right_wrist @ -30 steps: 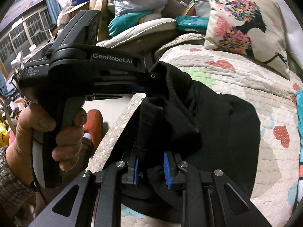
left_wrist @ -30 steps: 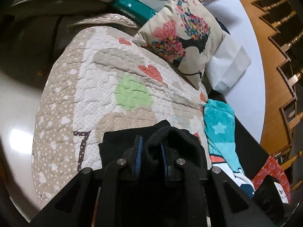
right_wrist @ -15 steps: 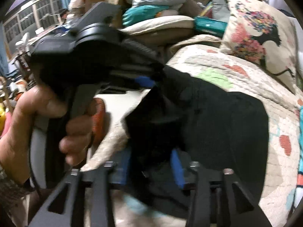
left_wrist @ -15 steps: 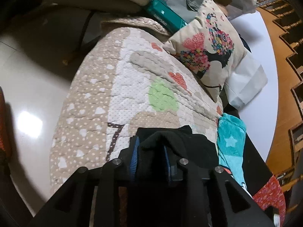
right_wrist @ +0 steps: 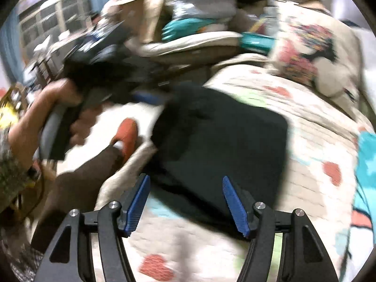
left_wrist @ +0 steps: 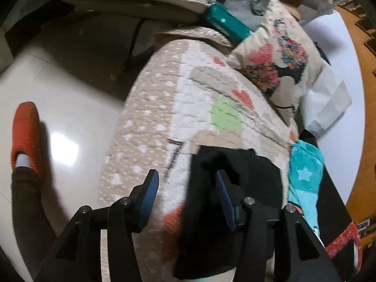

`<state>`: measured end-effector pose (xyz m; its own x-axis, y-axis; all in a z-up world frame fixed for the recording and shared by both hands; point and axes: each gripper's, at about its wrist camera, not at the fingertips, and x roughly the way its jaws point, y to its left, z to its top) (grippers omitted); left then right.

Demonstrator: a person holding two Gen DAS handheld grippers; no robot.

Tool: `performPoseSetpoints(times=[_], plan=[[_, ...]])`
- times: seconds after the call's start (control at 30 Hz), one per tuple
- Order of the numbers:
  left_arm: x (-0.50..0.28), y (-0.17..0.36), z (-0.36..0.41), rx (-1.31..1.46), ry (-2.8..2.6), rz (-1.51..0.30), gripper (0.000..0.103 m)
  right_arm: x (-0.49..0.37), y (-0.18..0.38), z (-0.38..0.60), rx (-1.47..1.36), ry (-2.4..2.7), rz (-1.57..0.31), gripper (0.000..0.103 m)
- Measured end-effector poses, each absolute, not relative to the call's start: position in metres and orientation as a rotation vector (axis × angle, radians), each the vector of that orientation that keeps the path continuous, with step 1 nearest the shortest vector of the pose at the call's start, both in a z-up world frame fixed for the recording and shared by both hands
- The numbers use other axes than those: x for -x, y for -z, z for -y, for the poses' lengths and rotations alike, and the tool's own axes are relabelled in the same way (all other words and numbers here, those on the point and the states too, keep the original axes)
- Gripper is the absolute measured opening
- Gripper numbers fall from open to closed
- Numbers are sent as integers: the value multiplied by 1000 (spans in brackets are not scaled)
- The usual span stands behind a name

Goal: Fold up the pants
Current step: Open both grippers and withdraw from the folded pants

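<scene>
Right wrist alone shows pants (right_wrist: pixel 221 145) folded flat on quilt (right_wrist: pixel 312 141).

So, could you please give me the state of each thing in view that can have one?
Left gripper: open, holding nothing.
Right gripper: open, holding nothing.
Pants: folded into a compact black block, lying on the quilt.
Pillow: propped at the quilt's far end.
Slipper: worn, on the floor.
</scene>
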<state>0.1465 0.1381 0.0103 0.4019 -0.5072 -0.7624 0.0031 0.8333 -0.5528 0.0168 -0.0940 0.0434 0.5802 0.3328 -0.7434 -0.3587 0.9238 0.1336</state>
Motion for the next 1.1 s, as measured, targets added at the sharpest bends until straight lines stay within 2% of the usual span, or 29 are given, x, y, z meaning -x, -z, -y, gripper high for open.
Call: performPoseSetpoints(times=[0.07, 0.13, 0.2, 0.23, 0.27, 0.47, 0.6, 0.7, 0.83, 0.97, 1.1], plan=[[-141, -7, -128, 511, 349, -1123, 55, -25, -45, 122, -54, -334, -861, 69], [-135, 1, -113, 451, 327, -1147, 55, -31, -44, 144, -132, -283, -861, 69], [-128, 15, -101, 370, 284, -1201, 53, -35, -41, 157, -162, -244, -858, 69], [-124, 20, -100, 368, 283, -1219, 47, -34, -41, 160, -160, -233, -858, 69], [-119, 24, -102, 376, 276, -1241, 45, -36, -37, 163, -158, -220, -861, 69], [-105, 21, -128, 378, 141, -1285, 43, -38, -18, 177, -201, -181, -921, 69], [-102, -2, -137, 415, 121, -1221, 43, -36, -19, 185, -245, -175, -917, 69], [-104, -29, -117, 380, 190, -1124, 43, -36, -22, 186, -254, -178, -904, 69], [-129, -42, -76, 347, 265, -1080, 45, -32, -22, 183, -246, -190, -899, 69], [-161, -15, -76, 381, 166, -1150, 45, -31, -18, 179, -230, -193, -906, 69], [-166, 23, -110, 491, 80, -1231, 46, -33, -13, 183, -246, -188, -917, 69]])
